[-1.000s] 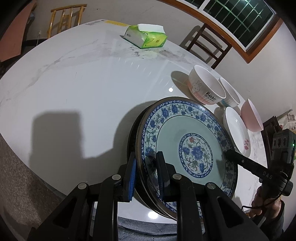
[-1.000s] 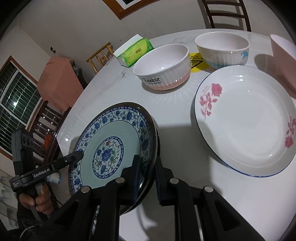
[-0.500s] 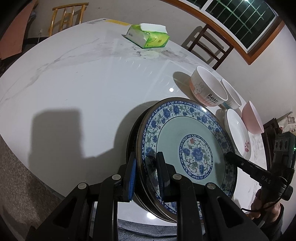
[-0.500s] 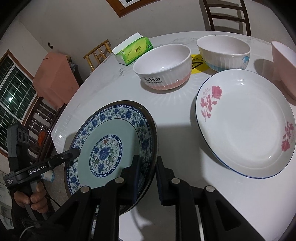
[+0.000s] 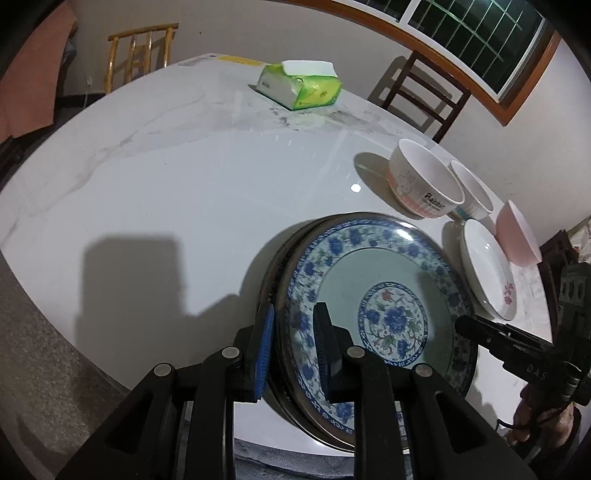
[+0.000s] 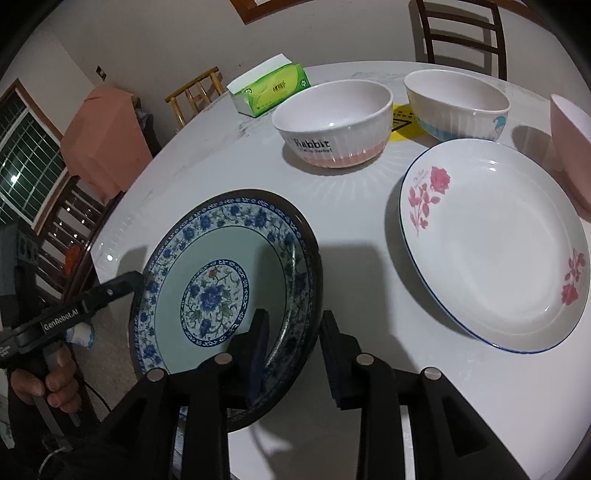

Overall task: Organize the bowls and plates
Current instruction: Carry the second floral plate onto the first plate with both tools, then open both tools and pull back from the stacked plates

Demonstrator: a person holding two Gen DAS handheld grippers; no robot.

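Right tool (image 6: 291,343) wider around round glazed plate (image 6: 221,280)

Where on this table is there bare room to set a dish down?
The widest bare stretch of the table lies between the tissue pack and the blue floral plate. It is crowded past that plate, where the Rabbit bowl, ribbed bowl, pink bowl and rose plate sit close together.

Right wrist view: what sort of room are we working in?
Most likely a home dining room: a round marble-look table set with bowls and plates, wooden chairs around it, and a barred window.
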